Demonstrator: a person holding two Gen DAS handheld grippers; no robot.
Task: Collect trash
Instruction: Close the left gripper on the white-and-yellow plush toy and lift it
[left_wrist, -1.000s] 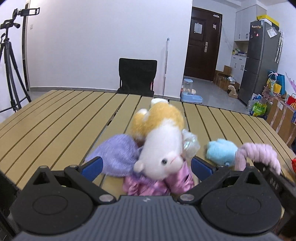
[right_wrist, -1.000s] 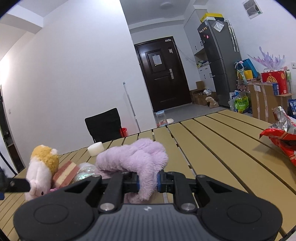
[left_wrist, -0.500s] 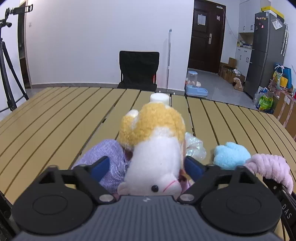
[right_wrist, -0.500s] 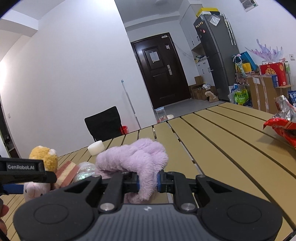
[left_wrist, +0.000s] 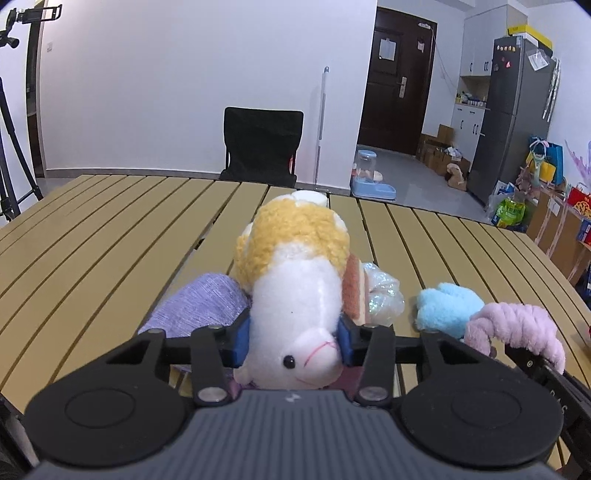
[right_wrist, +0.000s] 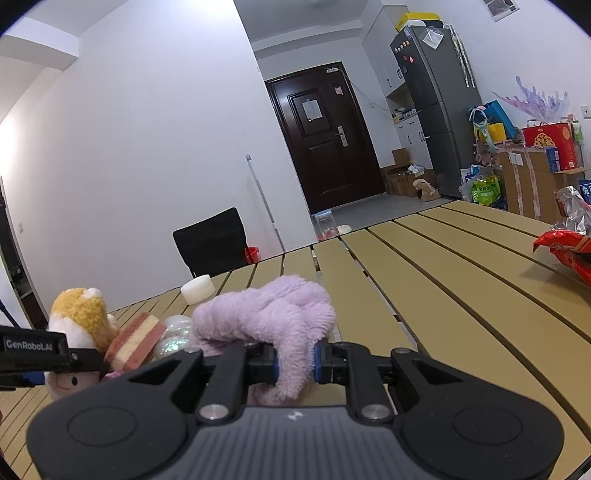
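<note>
**Both grippers clamped on plush toys at the near edge of the slatted table**

In the left wrist view the left gripper (left_wrist: 294, 341) fills the lower part of the frame, pitched somewhat downward toward the table (left_wrist: 110, 236). Its jaws have just been closing, and the blue pads now press on both sides of the white-and-yellow plush animal (left_wrist: 295, 291), squeezing its white body just behind the snout. The toy's face with one black eye points toward the camera, low in the centre of the frame; its yellow fleece back rises toward the middle.

Crowded around that toy lie a purple cloth pouch (left_wrist: 201, 306) at lower left, a pink-and-cream striped sponge slice (left_wrist: 354, 291) touching its right side, and a crumpled clear plastic wrapper (left_wrist: 384, 299) just beyond the sponge. A light-blue plush (left_wrist: 445, 306) sits further right.

In the right wrist view the right gripper (right_wrist: 295, 360) occupies the bottom of the frame, aimed only slightly below level. Its jaws are clenched tight on a fold of the lilac fuzzy plush (right_wrist: 269, 314), which bulges up above the fingers in the lower centre. The left gripper's finger enters from the left edge, pinching the plush animal.

A white round puck (right_wrist: 198, 290) rests on the slats behind the pile. A red foil snack bag (right_wrist: 569, 247) lies well apart at the right edge of the right view.
</note>
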